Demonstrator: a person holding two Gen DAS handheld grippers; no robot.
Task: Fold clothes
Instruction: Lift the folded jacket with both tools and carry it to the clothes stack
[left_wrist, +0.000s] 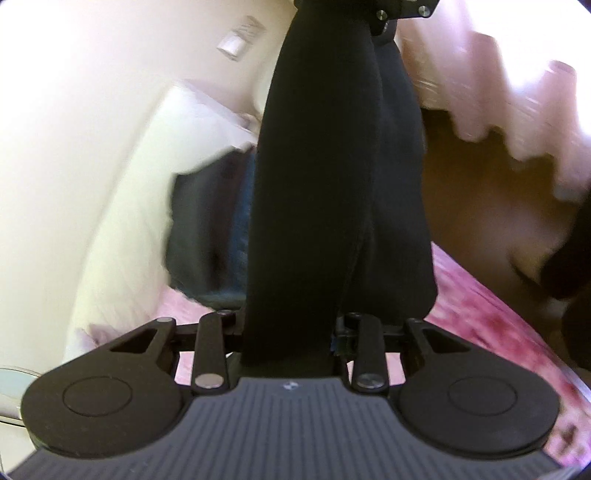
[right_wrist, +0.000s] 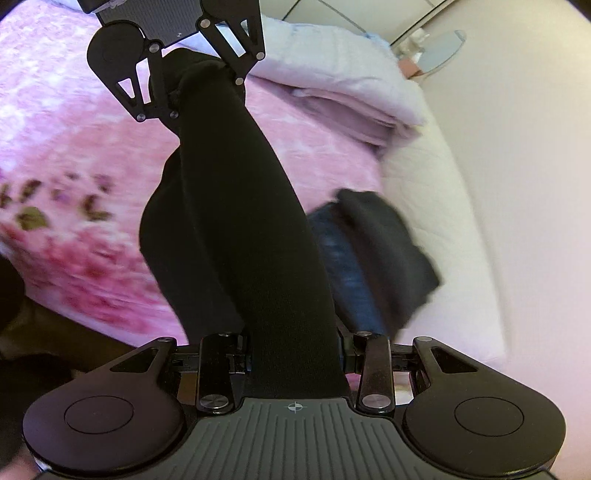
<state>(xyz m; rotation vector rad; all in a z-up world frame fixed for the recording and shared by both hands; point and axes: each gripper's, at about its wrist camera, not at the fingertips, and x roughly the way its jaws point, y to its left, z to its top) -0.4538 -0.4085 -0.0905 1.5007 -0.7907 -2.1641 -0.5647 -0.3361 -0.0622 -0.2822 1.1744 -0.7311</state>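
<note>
Bed with a pink floral cover lies under a black garment, which hangs stretched in the air between the two tools, so the step in hand looks like carrying or folding it. Left tool and right tool each clamp one end; next, that narrow, doubled-looking strip needs lowering flat onto the bed near the dark folded pile.

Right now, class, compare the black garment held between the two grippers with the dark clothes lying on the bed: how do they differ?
The black garment is stretched long, clamped at each end by the left gripper and the right gripper; the dark clothes lie untouched.
The garment hangs above the bed; the clothes rest on it in a compact stack.
The garment looks plain black; the stack shows some blue.
Both are dark fabric.
</note>
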